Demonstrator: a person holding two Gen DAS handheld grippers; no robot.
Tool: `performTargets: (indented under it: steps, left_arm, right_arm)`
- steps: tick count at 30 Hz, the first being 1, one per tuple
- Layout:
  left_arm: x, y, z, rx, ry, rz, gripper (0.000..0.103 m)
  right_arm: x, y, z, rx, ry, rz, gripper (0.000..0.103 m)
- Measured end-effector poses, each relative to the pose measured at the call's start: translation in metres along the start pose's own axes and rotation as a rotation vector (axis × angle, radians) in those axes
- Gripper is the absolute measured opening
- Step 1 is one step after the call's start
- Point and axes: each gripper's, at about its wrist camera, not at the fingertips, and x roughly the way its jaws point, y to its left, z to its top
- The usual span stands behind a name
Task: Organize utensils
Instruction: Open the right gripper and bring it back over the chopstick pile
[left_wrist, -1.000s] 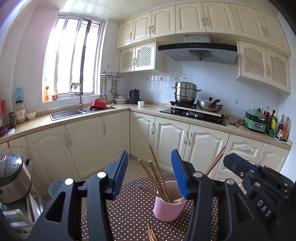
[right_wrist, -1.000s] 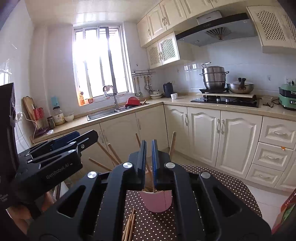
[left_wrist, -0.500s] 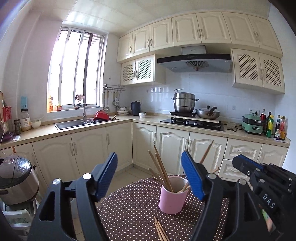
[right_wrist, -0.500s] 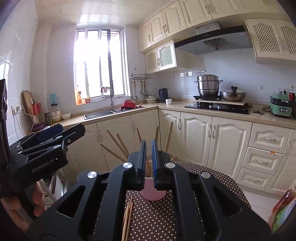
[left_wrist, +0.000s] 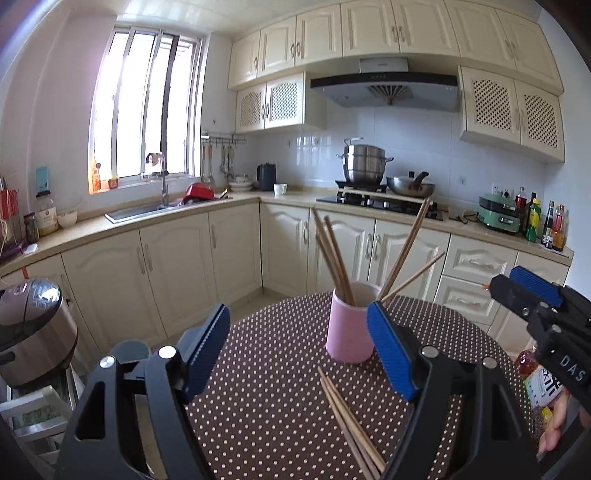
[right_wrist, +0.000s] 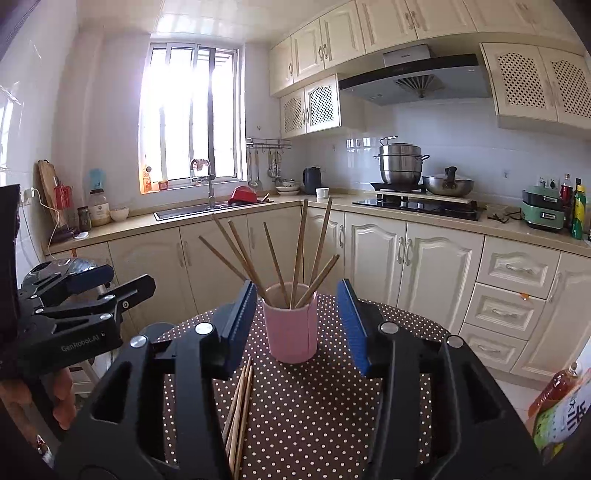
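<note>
A pink cup (left_wrist: 349, 328) (right_wrist: 291, 325) stands on the brown dotted tablecloth (left_wrist: 273, 387) (right_wrist: 317, 406) and holds several wooden chopsticks (left_wrist: 334, 254) (right_wrist: 299, 247) upright and fanned out. A few loose chopsticks (left_wrist: 351, 424) (right_wrist: 240, 398) lie flat on the cloth in front of the cup. My left gripper (left_wrist: 299, 350) is open and empty, a little back from the cup. My right gripper (right_wrist: 297, 325) is open and empty, its blue pads on either side of the cup but nearer the camera. Each gripper shows at the edge of the other's view.
The round table sits in a kitchen with cream cabinets, a sink (left_wrist: 147, 210) and a stove with pots (left_wrist: 364, 166). A rice cooker (left_wrist: 31, 325) stands at the left. A drink bottle (right_wrist: 557, 402) stands at the table's right edge.
My right gripper has opened from shut. Both grippers have pulled back and up from the cup. One more chopstick stands in the cup.
</note>
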Motion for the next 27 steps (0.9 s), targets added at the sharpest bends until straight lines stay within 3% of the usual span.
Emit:
performTargets:
  steps: [8, 19, 27]
  left_arm:
    - [0.034, 0.007, -0.039, -0.002, 0.176, -0.008, 0.075]
    - [0.113, -0.017, -0.109, 0.085, 0.552, -0.033, 0.075]
    - [0.135, -0.023, -0.117, 0.084, 0.583, -0.02, 0.075]
  right_arm:
    - [0.017, 0.005, -0.029, -0.02, 0.084, 0.003, 0.05]
    - [0.061, 0.001, -0.091, 0.014, 0.302, 0.033, 0.051]
    - [0.076, -0.011, -0.107, 0.074, 0.374, 0.055, 0.053]
